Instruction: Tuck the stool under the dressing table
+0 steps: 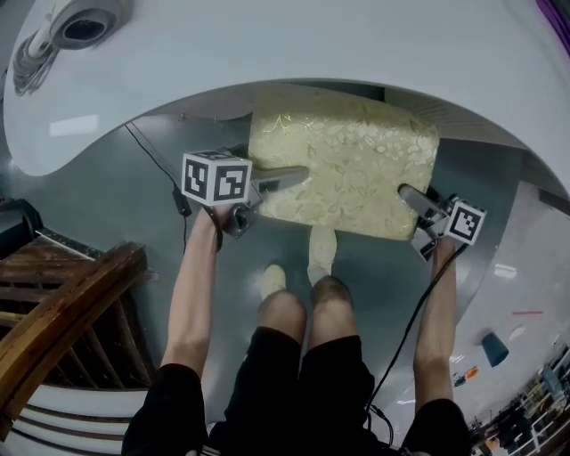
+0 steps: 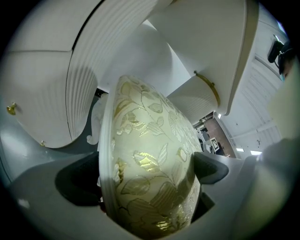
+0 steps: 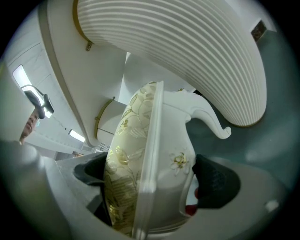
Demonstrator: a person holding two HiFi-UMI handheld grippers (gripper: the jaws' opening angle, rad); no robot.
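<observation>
The stool [image 1: 347, 165] has a cream and gold floral cushion and a white frame. It stands half under the curved white dressing table [image 1: 312, 44], with its near edge still out on the floor. My left gripper [image 1: 294, 176] is shut on the stool's left edge. My right gripper [image 1: 415, 199] is shut on its right edge. In the left gripper view the cushion [image 2: 150, 159] fills the gap between the pads of that gripper [image 2: 145, 174]. In the right gripper view the gripper [image 3: 154, 177] clamps the cushion and white seat rail [image 3: 164, 154], under the table's ribbed front [image 3: 178, 51].
A brown wooden piece of furniture [image 1: 62, 303] stands at the left. A black cable [image 1: 156, 165] runs over the grey floor. The person's legs and feet [image 1: 294, 289] are just behind the stool. A round object [image 1: 80, 27] sits on the tabletop. A blue cup [image 1: 495, 349] lies at the right.
</observation>
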